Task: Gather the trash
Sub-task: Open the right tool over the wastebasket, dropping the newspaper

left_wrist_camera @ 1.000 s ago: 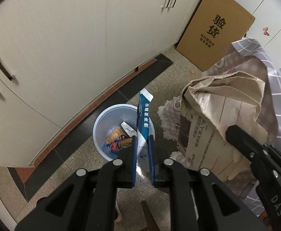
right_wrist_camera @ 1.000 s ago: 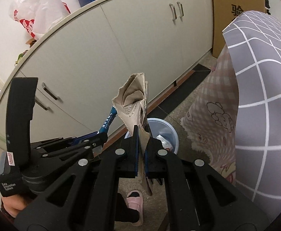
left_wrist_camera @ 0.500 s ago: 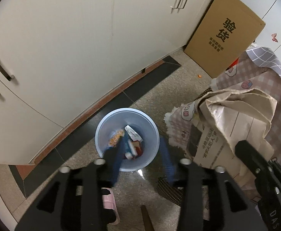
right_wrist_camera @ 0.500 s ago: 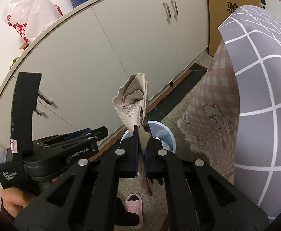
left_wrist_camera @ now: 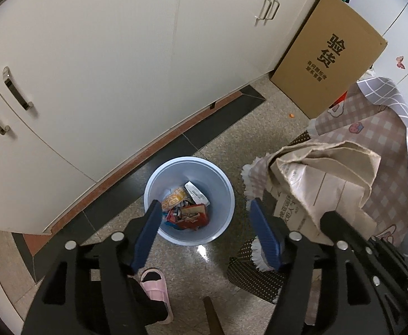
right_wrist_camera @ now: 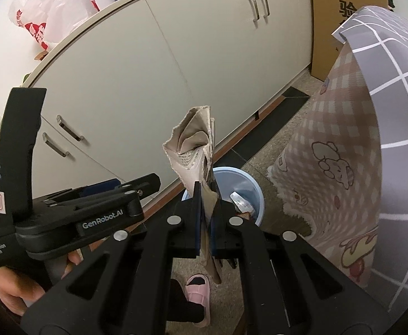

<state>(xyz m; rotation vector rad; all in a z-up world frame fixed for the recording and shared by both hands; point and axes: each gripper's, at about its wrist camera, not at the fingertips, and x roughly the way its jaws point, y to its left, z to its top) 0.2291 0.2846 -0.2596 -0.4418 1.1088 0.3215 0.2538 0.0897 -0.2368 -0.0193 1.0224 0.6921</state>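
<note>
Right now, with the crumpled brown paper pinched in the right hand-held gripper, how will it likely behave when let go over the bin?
The crumpled brown paper stands up above the right hand-held gripper, so it is probably fairly stiff. It looks thin and creased, likely light, and may flutter. It seems wide against the blue bin, so it might catch the rim.

The left gripper is pointing steeply downward, jaws opening with nothing between; the right gripper is clamping tight.

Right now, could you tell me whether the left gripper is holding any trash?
No, the left gripper has opening jaws with nothing between them, above the blue wastebasket.
</note>
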